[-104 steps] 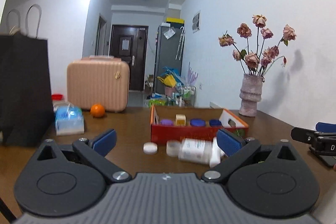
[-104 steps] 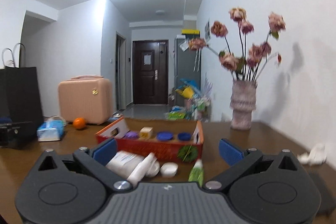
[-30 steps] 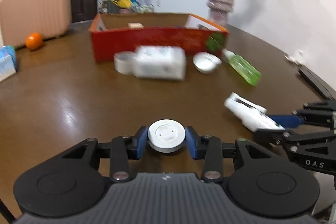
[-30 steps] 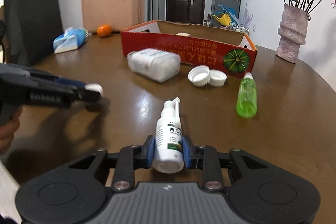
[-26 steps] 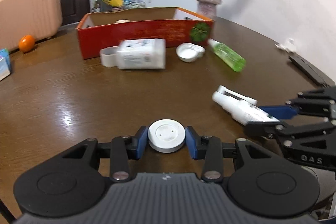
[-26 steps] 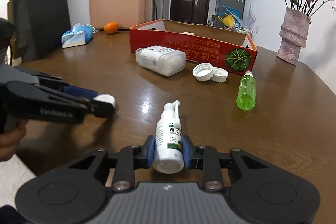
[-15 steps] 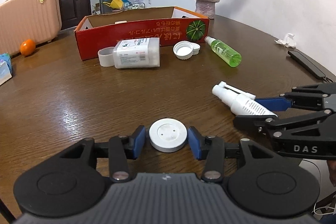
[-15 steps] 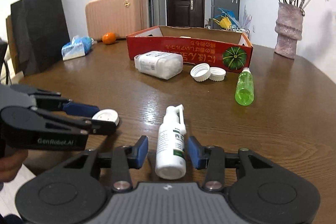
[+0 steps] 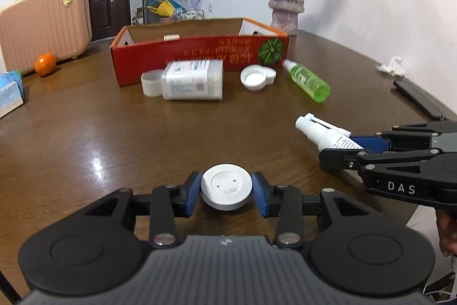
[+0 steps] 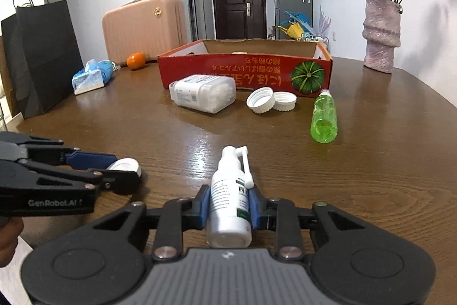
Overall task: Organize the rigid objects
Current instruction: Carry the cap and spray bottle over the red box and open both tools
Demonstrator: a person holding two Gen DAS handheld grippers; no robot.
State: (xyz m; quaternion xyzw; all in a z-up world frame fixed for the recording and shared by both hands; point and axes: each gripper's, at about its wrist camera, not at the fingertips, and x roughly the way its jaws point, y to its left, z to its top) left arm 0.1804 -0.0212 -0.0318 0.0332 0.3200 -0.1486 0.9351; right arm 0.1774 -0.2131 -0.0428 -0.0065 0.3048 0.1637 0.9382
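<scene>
My left gripper (image 9: 226, 192) holds a flat white round cap (image 9: 226, 185) low over the brown table (image 9: 85, 139); its jaws are closing and the blue pads press the cap's sides. My right gripper (image 10: 230, 205) is closing too, its pads tight on a white spray bottle (image 10: 228, 190) that points forward. In the right wrist view the left gripper (image 10: 120, 172) and its cap (image 10: 125, 164) sit at the left. Beyond stands a red cardboard box (image 10: 242, 70), open at the top. Before it lie a clear cotton-swab jar (image 10: 205, 93), two white lids (image 10: 270, 102) and a green bottle (image 10: 324, 116).
A vase of dried roses (image 10: 381, 33) stands at the back right. At the back left are a pink suitcase (image 10: 142, 27), an orange (image 10: 136, 60), a tissue pack (image 10: 91, 76) and a black paper bag (image 10: 42, 56). A black flat device (image 9: 417, 99) and crumpled tissue (image 9: 391, 67) lie right.
Half a second ago both pairs of jaws stood slightly off the cap and the spray bottle; now both are pressed on them again. The hands have barely shifted.
</scene>
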